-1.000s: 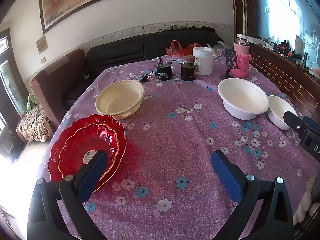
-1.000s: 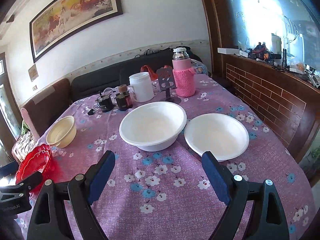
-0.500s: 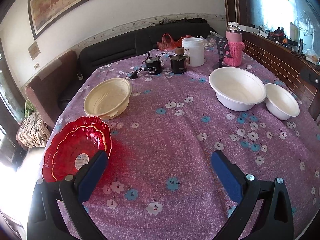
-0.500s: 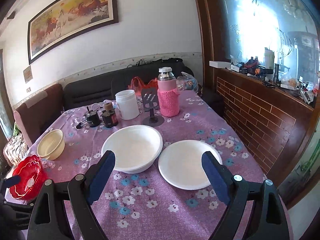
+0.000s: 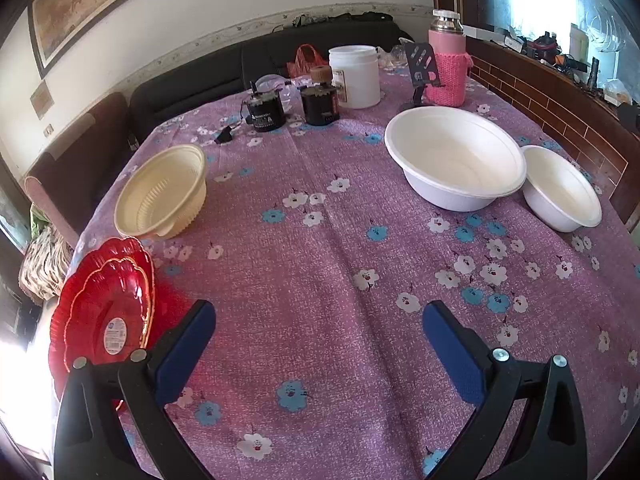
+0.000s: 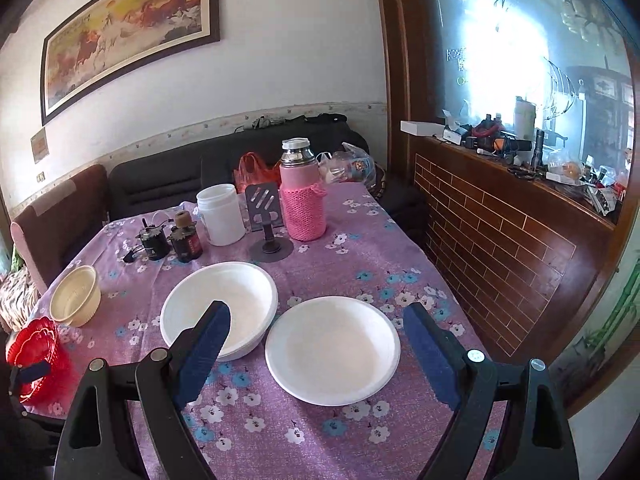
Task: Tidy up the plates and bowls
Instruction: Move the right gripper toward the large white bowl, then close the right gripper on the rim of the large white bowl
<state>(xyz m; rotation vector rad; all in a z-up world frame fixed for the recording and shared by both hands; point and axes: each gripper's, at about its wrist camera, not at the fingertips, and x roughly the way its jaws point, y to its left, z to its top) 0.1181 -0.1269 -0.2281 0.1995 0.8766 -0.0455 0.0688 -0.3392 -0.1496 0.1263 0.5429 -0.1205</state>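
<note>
The left gripper (image 5: 319,336) hangs over bare purple cloth with its fingers (image 5: 185,350) spread wide, holding nothing. The right gripper (image 6: 316,340) is likewise spread and empty above the small white bowl (image 6: 333,350). Just beside that stands the large white bowl (image 6: 219,309); both look empty. The cream bowl (image 5: 162,192) sits near the counter (image 5: 320,264) left edge, with 2 stacked red plates (image 5: 106,308) at the near-left corner. The middle cloth lies open.

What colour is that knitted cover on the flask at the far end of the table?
The knitted cover is pink, over a silver-topped flask; the right wrist view shows it best.
</note>
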